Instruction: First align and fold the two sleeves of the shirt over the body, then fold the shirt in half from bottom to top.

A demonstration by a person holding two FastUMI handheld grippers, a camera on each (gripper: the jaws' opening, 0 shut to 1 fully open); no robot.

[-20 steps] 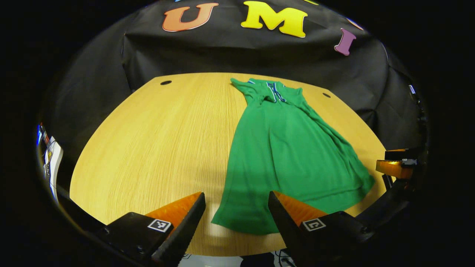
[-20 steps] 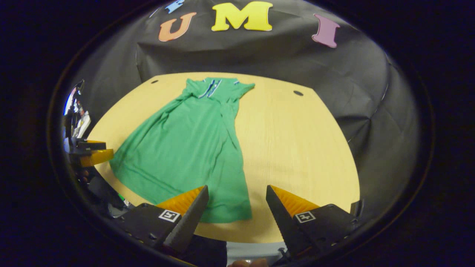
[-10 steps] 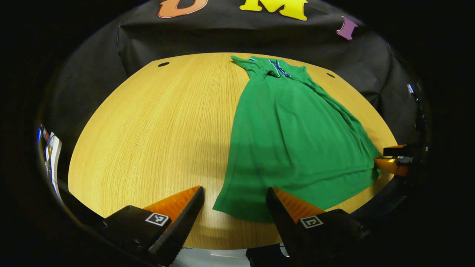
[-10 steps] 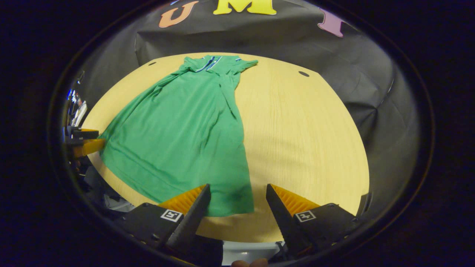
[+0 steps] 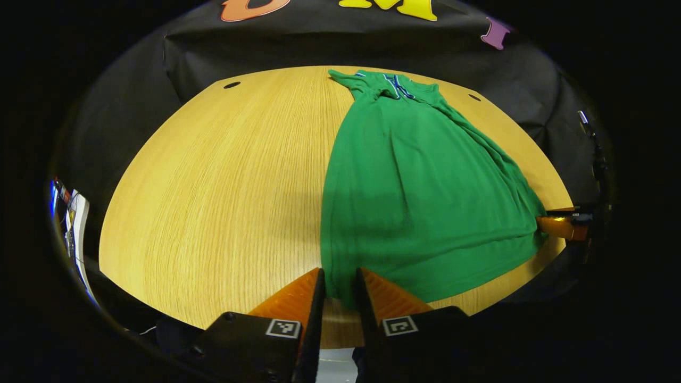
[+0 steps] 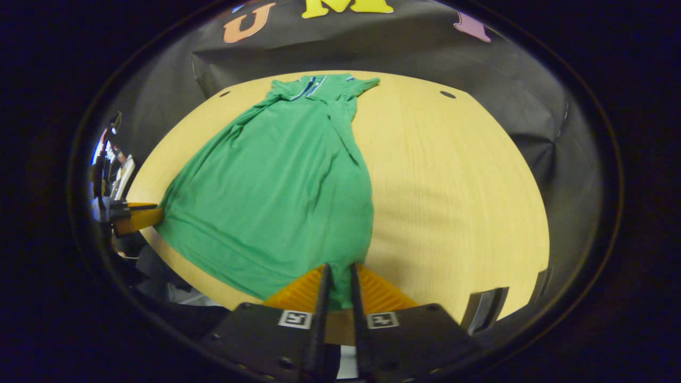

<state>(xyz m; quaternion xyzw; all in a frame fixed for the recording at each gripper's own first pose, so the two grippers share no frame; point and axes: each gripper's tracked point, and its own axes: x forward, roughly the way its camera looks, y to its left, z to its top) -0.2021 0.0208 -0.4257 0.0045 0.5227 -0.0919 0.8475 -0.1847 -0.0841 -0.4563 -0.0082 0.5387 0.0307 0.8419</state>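
A: Left gripper view first. What have you got?

B: I see the green shirt lying flat on the wooden desk, collar toward the far edge and hem along the near edge. Both sleeves are already folded in over the body. My left tool sits at the near edge, its fingers drawn together on the hem corner, with green cloth pinched between them.

A: Anything else in there?

B: At the right rim of that view, the other tool touches the opposite hem corner. From here I cannot tell how its fingers stand.

A: Now the right gripper view.

B: Same shirt, collar at the far edge of the desk, hem at the near edge. The right tool has its fingers closed tight on the hem corner nearest it, and a strip of green fabric shows in the narrow gap between them.

A: And the left tool from that side?

B: It appears at the left rim, right against the far hem corner by the desk's near edge. The shirt's hem lies on the desk between the two tools, not yet folded up toward the collar.
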